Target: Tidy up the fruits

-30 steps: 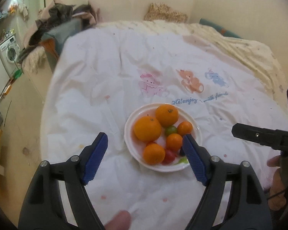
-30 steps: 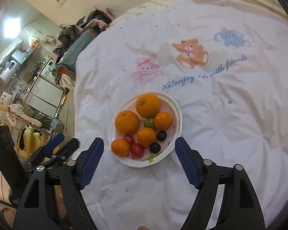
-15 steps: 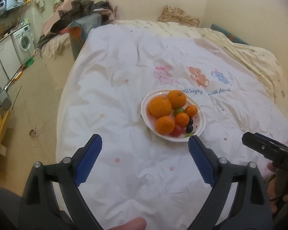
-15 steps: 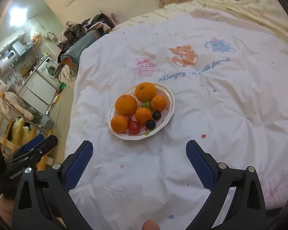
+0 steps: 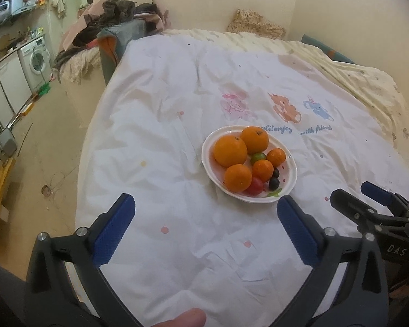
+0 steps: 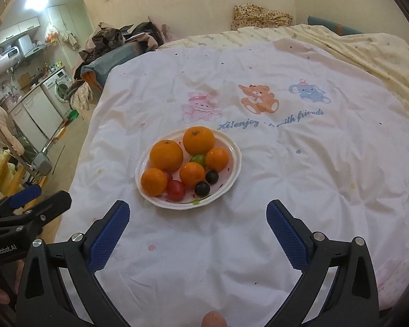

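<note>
reading "with friends" [image 6: 300,115], quilt [image 6: 286,177], "GenRobot.AI" tongs [image 6: 27,199]

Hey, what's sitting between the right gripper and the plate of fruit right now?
Nothing: in the right wrist view only bare white bedsheet lies between the open right gripper and the plate of fruit.

Oranges [image 6: 166,154], tomatoes [image 6: 176,189], dark grapes [image 6: 202,188] heaped in white plate [image 6: 233,147]

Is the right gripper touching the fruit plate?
Apart. The right wrist view shows the right gripper, jaws open and empty, short of the plate, with bare white sheet between the blue pads and the rim.
</note>
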Demonstrator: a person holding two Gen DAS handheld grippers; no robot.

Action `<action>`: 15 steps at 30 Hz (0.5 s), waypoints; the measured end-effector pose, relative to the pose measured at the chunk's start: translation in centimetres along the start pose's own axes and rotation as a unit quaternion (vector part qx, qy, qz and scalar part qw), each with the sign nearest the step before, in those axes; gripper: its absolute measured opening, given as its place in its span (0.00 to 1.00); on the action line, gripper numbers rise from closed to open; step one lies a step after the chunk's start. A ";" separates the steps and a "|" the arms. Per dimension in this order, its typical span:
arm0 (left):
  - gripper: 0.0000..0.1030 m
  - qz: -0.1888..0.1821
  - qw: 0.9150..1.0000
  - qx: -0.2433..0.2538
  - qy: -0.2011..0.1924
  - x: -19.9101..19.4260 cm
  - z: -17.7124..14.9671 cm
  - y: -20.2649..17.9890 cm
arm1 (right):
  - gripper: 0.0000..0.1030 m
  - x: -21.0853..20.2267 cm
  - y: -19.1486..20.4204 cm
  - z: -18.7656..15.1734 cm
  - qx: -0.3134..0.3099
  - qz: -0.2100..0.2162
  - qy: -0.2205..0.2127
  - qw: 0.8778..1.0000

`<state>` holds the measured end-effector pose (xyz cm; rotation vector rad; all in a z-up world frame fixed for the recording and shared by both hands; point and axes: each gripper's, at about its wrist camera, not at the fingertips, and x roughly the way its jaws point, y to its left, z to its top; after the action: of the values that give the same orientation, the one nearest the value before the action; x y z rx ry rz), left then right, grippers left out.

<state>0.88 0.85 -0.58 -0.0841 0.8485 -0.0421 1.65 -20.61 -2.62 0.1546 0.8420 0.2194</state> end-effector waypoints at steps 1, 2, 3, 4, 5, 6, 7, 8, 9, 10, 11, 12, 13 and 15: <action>1.00 0.002 1.000 -0.002 0.001 0.0 0.0 0.1 | 1.00 0.0 0.0 -0.1 -0.001 -0.002 0.000 1.000; 1.00 0.002 1.000 -0.004 0.002 0.1 0.0 0.1 | 1.00 0.0 0.0 -0.1 -0.001 -0.003 -0.001 1.000; 1.00 0.002 1.000 -0.006 0.003 0.1 0.1 0.2 | 1.00 -0.1 -0.1 -0.1 0.002 -0.004 -0.001 1.000; 1.00 0.003 1.000 -0.007 0.004 0.2 0.1 0.2 | 1.00 -0.1 -0.1 -0.1 0.003 -0.003 -0.001 1.000; 1.00 0.003 1.000 -0.007 0.005 0.2 0.1 0.2 | 1.00 -0.2 -0.2 0.0 0.004 -0.003 -0.001 1.000; 1.00 0.003 1.000 -0.008 0.006 0.2 0.1 0.3 | 1.00 -0.2 -0.3 0.0 0.005 -0.004 -0.001 1.000; 1.00 0.002 1.000 -0.008 0.005 0.2 0.1 0.3 | 1.00 -0.2 -0.3 0.0 0.006 -0.004 -0.002 1.000; 1.00 0.001 1.000 -0.008 0.004 0.2 0.1 0.3 | 1.00 -0.3 -0.4 0.0 0.006 -0.004 -0.003 1.000; 1.00 0.001 1.000 -0.007 0.003 0.2 0.1 0.3 | 1.00 -0.4 -0.4 0.0 0.007 -0.004 -0.004 1.000; 1.00 0.001 1.000 -0.007 0.002 0.2 0.1 0.3 | 1.00 -0.4 -0.4 0.0 0.007 -0.004 -0.004 1.000; 1.00 0.002 1.000 -0.007 0.001 0.2 0.1 0.3 | 1.00 -0.4 -0.4 0.0 0.007 -0.004 -0.004 1.000; 1.00 0.003 1.000 -0.007 0.001 0.2 0.1 0.3 | 1.00 -0.4 -0.5 0.0 0.007 -0.004 -0.004 1.000; 1.00 0.003 1.000 -0.007 0.001 0.3 0.1 0.3 | 1.00 -0.5 -0.5 0.0 0.008 -0.005 -0.005 1.000; 1.00 0.002 1.000 -0.009 0.000 0.2 0.1 0.3 | 1.00 -0.6 -0.4 0.0 0.006 -0.008 -0.007 1.000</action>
<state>1.09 1.13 -0.70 -0.0993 0.8484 -0.0312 1.31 -21.17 -2.30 0.1598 0.8295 0.1973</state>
